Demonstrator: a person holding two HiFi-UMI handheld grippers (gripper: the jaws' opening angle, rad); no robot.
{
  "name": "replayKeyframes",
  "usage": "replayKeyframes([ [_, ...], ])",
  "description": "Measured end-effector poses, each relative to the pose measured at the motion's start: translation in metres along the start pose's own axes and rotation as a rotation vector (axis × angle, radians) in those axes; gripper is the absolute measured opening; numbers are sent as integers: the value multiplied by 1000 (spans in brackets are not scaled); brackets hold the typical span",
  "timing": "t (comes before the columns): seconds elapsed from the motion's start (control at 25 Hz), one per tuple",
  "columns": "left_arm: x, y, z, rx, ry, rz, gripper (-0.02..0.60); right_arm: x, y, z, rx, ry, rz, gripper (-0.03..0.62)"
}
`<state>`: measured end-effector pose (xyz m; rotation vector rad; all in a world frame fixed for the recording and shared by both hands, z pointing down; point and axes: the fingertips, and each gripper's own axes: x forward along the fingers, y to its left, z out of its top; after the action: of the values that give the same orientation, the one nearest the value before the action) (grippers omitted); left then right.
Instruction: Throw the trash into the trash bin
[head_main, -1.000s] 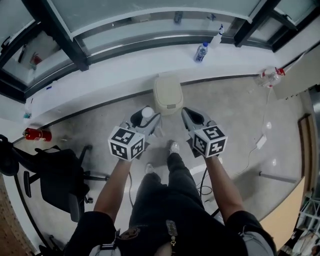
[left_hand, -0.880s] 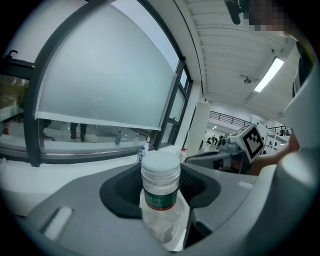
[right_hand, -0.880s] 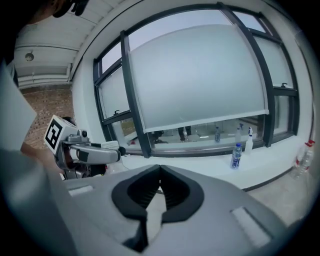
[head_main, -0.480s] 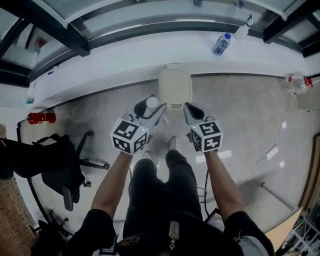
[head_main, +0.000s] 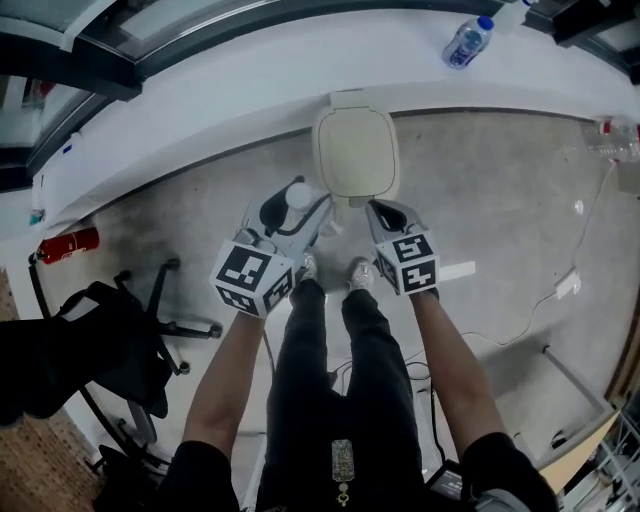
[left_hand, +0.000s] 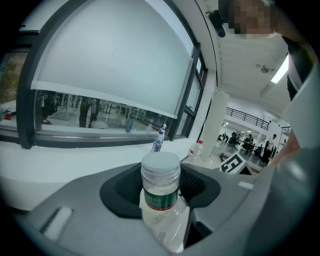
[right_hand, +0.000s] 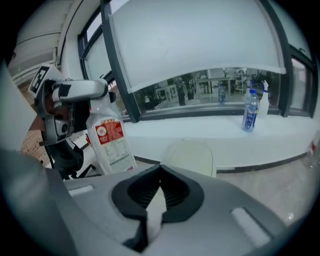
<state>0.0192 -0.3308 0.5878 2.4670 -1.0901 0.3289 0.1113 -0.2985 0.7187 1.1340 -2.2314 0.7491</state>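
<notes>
Left tongs (head_main: 296, 205) clamp capped bottle (left_hand: 160, 172) – right tongs (head_main: 383, 213) pinch white scrap (right_hand: 156, 210) (paper, perhaps) – trash bin (head_main: 356, 155) near.

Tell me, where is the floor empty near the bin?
Bare floor lies right of the trash bin, along the white ledge, and left of it up to the black chair. It is crowded farther right, around the white plug and cord.

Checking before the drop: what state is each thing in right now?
trash bin: lid closed.
plastic bottle: capped, held.
left gripper: shut on plastic bottle.
right gripper: shut on white scrap.
blue-labelled bottle: standing upright, capped.
</notes>
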Motion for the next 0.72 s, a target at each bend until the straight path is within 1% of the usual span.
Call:
replayKeyframes([
  [0.16,15,11,-35,-5,22,-15,204,40,-13,-56,27,67,-16,3],
  [0.24,21,16,-47,-5,32,-24,204,56,-20,-74,47,85,-27,3],
  [0.48,27,23,-66,-29,21,-24,204,87,-27,-103,60,135,-32,2],
  [0.72,26,22,-73,-39,28,-31,204,98,-28,-117,23,195,-53,2],
])
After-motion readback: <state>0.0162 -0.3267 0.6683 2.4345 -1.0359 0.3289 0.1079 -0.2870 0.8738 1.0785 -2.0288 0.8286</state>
